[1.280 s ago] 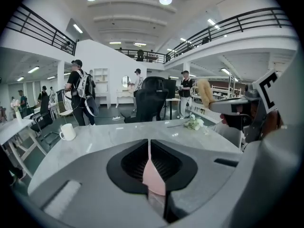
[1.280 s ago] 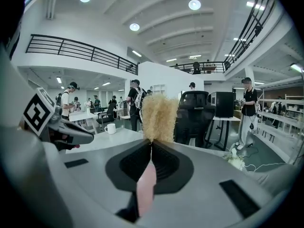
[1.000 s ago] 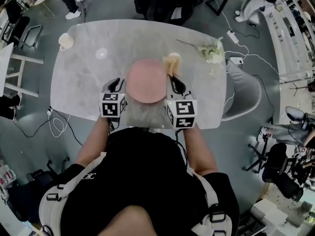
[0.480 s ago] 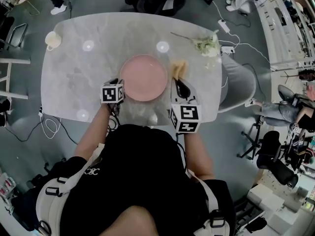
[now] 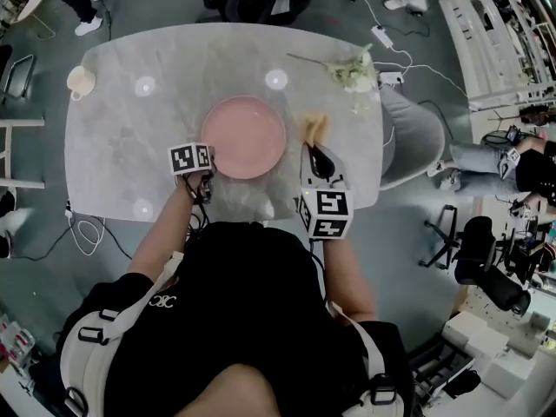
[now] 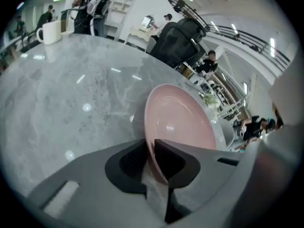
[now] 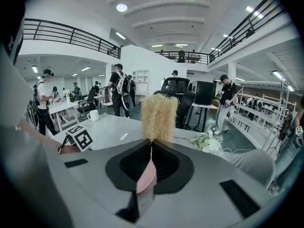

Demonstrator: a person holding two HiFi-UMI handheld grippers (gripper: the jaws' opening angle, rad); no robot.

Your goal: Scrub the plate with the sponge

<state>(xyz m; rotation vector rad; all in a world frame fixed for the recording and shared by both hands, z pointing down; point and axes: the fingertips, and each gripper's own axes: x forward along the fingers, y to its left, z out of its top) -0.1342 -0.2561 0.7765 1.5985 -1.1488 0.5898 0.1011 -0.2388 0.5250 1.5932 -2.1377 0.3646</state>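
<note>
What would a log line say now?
left gripper: shut on plate rim | right gripper: shut on sponge | scrubbing: not begun

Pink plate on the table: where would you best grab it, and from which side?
Probably by its thin rim at the near-left edge, coming in level from the near side. The pink plate is wide and shallow, so only the rim fits between jaws. The left hand-held gripper grips it just there.
</note>
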